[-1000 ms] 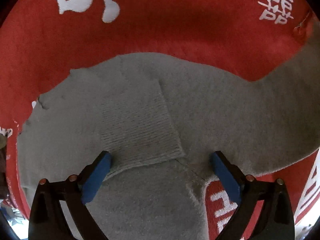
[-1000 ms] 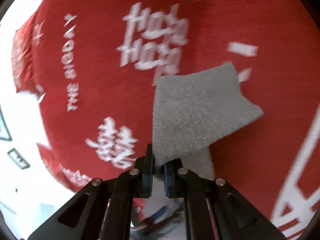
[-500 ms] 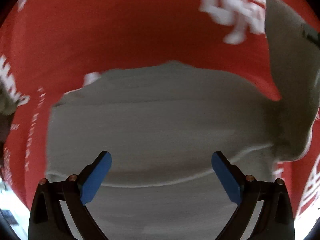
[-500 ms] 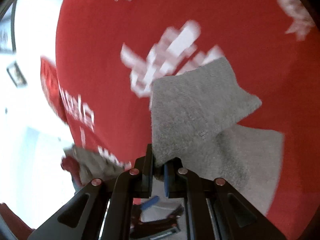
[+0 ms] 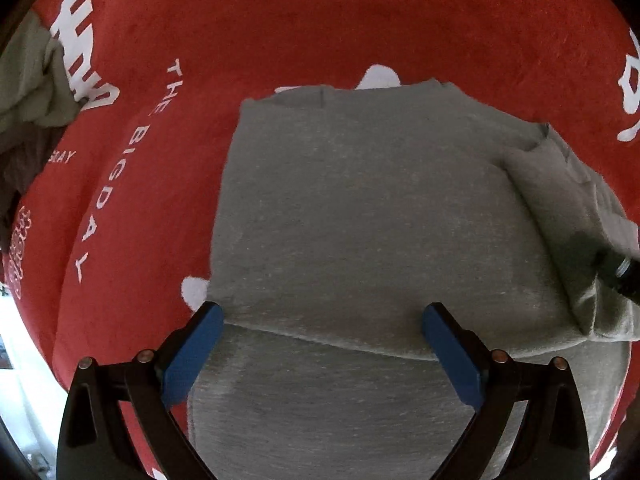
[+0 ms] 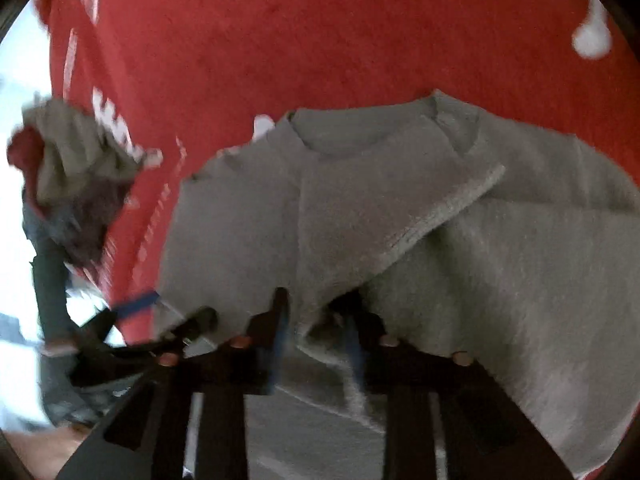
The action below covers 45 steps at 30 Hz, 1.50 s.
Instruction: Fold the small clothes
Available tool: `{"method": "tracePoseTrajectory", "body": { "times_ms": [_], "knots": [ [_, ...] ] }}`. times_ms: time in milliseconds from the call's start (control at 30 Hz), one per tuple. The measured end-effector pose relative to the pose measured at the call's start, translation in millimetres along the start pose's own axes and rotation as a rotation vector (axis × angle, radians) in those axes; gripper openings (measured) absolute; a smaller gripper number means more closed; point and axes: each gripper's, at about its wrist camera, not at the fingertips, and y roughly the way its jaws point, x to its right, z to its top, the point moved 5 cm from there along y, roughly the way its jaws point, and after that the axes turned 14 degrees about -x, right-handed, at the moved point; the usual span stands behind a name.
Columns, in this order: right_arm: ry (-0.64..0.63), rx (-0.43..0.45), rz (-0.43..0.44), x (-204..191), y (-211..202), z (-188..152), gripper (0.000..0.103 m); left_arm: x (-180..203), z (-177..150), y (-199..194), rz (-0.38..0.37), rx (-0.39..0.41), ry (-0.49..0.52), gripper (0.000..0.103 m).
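A grey sweater (image 5: pixel 360 200) lies flat on a red cloth (image 5: pixel 320 20) with white lettering. My left gripper (image 5: pixel 324 320) hovers open over the sweater's lower part, with nothing between its blue pads (image 5: pixel 192 360). A folded sleeve (image 5: pixel 560 200) lies over the sweater's right side, where my right gripper (image 5: pixel 624 272) shows at the edge. In the right wrist view the sweater (image 6: pixel 500 280) fills the middle, neckline at the far side. The right gripper (image 6: pixel 316 320) has its jaws opening, a fold of the sleeve still between them but no longer pinched. The left gripper (image 6: pixel 168 312) is blurred at the left.
A heap of other clothes (image 5: pixel 32 80) sits at the cloth's left edge, also in the right wrist view as a crumpled pile (image 6: pixel 76 160). A person's dark sleeve (image 6: pixel 48 272) reaches down at the left. Pale floor shows beyond the red cloth's edge.
The right gripper carried the grey sleeve across onto the sweater's body, rolled, and its jaws parted from shut. The left gripper slid sideways over the sweater, staying open.
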Motion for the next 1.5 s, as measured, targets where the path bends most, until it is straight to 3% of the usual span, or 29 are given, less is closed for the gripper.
{"method": "tracePoseTrajectory", "body": {
  "times_ms": [100, 133, 167, 200, 233, 333, 467, 567, 600, 667, 733, 867, 967, 1133, 1233, 1367, 1400, 1433, 1467, 1500],
  "knots": [
    [0.174, 0.048, 0.133, 21.4, -6.3, 12.1, 0.054, -1.9, 0.1, -2.4, -0.023, -0.006, 0.009, 0.101],
    [0.231, 0.048, 0.167, 28.4, -4.9, 16.0, 0.050, -3.5, 0.8, -4.3, -0.030, -0.005, 0.008, 0.101],
    [0.278, 0.048, 0.196, 31.9, -2.8, 20.3, 0.020, -7.1, 1.1, -7.1, -0.040, -0.001, 0.004, 0.101],
    [0.289, 0.058, 0.193, 29.7, -2.7, 22.9, 0.007, -11.1, 1.7, -9.1, -0.047, 0.003, -0.002, 0.101],
    [0.254, 0.083, 0.163, 21.8, -6.8, 27.6, 0.008, -15.3, 2.0, -11.3, -0.051, 0.008, -0.008, 0.101],
    [-0.019, 0.107, 0.006, -33.0, -11.8, 31.2, 0.008, -35.6, 1.8, -16.0, -0.056, 0.021, -0.036, 0.101],
    [-0.387, 0.002, -0.247, -99.3, 31.6, 9.2, 0.008, -66.8, -2.8, -15.9, -0.016, 0.021, -0.086, 0.101],
    [-0.545, -0.092, -0.410, -114.9, 70.7, -16.3, 0.013, -84.1, -7.3, -16.0, 0.005, 0.013, -0.124, 0.101],
    [-0.589, -0.109, -0.469, -117.9, 80.0, -23.6, 0.017, -90.4, -7.9, -15.1, 0.008, 0.007, -0.135, 0.101],
    [-0.635, -0.110, -0.509, -122.9, 83.8, -36.1, 0.045, -96.9, -9.4, -15.8, 0.007, -0.001, -0.144, 0.101],
    [-0.636, -0.101, -0.475, -126.6, 73.5, -45.9, 0.050, -94.3, -9.1, -19.1, -0.005, 0.001, -0.129, 0.101],
    [-0.431, -0.060, -0.369, -90.3, 25.1, -49.7, 0.050, -70.3, -1.0, -30.8, -0.078, 0.016, -0.063, 0.101],
    [-0.174, 0.032, -0.327, -29.3, -24.3, -47.8, 0.050, -41.8, 11.5, -35.7, -0.141, 0.027, 0.009, 0.101],
    [0.251, 0.185, -0.298, 101.1, -103.2, -57.4, 0.050, 5.4, 32.4, -24.4, -0.169, 0.018, 0.090, 0.101],
    [0.433, 0.196, -0.136, 160.4, -116.6, -73.2, 0.050, 18.3, 36.6, -9.7, -0.174, -0.022, 0.090, 0.101],
    [0.576, 0.158, 0.137, 195.0, -92.2, -90.2, 0.049, 10.9, 33.4, 7.7, -0.176, -0.076, 0.057, 0.101],
    [0.578, 0.177, 0.167, 195.4, -91.5, -90.3, 0.047, 8.8, 32.1, 8.6, -0.164, -0.074, 0.060, 0.101],
    [0.565, 0.170, 0.190, 193.1, -90.5, -87.8, 0.024, 8.5, 31.1, 7.7, -0.152, -0.068, 0.071, 0.101],
    [0.547, 0.151, 0.205, 189.4, -89.7, -85.3, 0.010, 8.8, 30.4, 7.2, -0.139, -0.067, 0.080, 0.101],
    [0.510, 0.151, 0.183, 184.0, -93.2, -83.3, 0.010, 9.7, 29.8, 6.9, -0.125, -0.066, 0.091, 0.101]
  ]
}}
